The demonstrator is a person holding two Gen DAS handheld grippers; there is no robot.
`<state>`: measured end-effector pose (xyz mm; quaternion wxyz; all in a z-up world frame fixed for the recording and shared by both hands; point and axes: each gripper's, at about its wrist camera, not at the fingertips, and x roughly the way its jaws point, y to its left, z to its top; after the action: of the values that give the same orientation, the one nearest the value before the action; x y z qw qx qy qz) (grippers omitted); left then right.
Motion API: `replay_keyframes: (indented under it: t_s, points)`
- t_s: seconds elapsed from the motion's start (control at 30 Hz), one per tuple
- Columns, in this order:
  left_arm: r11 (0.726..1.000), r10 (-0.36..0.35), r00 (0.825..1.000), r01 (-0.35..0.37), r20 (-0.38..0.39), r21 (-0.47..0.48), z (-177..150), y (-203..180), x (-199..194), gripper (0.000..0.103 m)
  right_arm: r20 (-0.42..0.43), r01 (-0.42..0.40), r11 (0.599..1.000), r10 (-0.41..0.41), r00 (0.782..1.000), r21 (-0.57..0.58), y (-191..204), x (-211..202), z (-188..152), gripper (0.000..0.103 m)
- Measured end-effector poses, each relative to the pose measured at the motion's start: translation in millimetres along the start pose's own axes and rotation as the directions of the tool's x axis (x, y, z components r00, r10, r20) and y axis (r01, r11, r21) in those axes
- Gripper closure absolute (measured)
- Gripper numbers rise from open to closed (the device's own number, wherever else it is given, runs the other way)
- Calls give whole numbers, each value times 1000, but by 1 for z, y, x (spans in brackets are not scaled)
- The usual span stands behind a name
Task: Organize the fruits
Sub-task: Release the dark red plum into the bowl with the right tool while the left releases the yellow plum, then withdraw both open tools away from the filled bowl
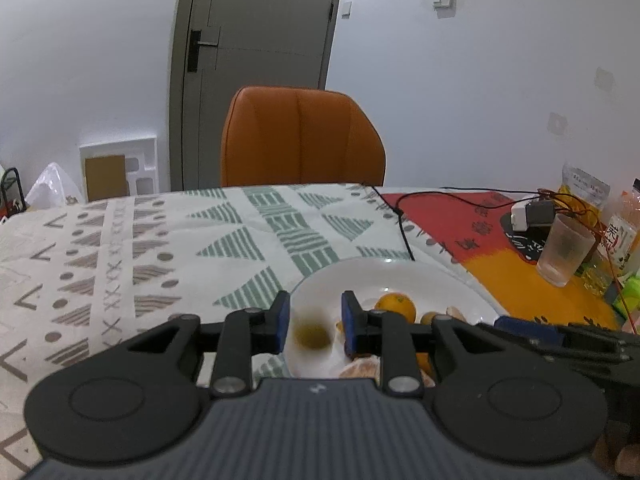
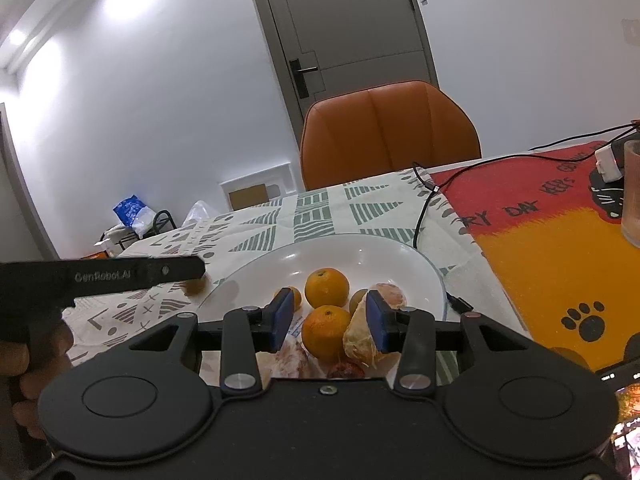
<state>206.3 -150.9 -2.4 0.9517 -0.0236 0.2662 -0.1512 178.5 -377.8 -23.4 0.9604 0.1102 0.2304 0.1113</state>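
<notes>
Left wrist view: left tongs [image 1: 315, 322] slightly apart over the white plate [image 1: 384, 276]; a blurred olive-yellow fruit [image 1: 312, 334] sits between the pads, contact unclear.

Right wrist view: right tongs [image 2: 328, 318] apart, clamping nothing, above oranges [image 2: 326, 287] and a peeled segment [image 2: 360, 340] on the plate, which rests on the bench [image 2: 256, 232].
</notes>
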Motion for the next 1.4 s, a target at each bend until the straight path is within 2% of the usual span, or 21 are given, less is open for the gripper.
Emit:
replay_keyframes:
  t_s: [0.27,0.43,0.53,0.67,0.73,0.77,0.83,0.97,1.1,1.3,1.4]
  points:
    - [1000,26,1000,-26,-10,-8,-1,1,-6,73,2,-14,1000,14,1000,17,-4,-2,-3,62]
    - [999,44,999,-44,-1,-23,-4,8,-18,58,1,-18,1000,18,1000,19,-3,-3,-3,61]
    - [998,55,998,-54,8,-34,-6,14,-26,49,6,-21,1000,20,1000,15,0,-5,-4,57]
    - [997,62,998,-62,13,-43,-8,21,-38,44,5,-35,999,35,999,12,7,-7,-4,57]
    - [996,71,997,-70,20,-50,-9,26,-45,36,6,-39,999,39,999,4,12,-8,-5,51]
    - [996,76,997,-74,25,-54,-10,28,-49,32,6,-38,999,38,999,2,14,-8,-5,44]
    - [994,91,995,-89,36,-65,-12,33,-56,20,8,-35,999,35,999,-4,19,-9,-5,42]
    - [989,132,991,-129,33,-77,-15,43,-66,16,10,-46,999,46,999,-18,29,-13,-6,34]
    - [983,167,986,-164,29,-86,-20,55,-78,8,9,-55,998,55,998,-40,39,-16,-7,23]
    - [978,181,983,-179,10,-104,-27,68,-92,6,7,-58,997,59,998,-50,51,-17,-9,3]
    - [974,204,979,-202,10,-106,-30,72,-100,4,4,-58,997,58,998,-50,56,-20,-9,0]
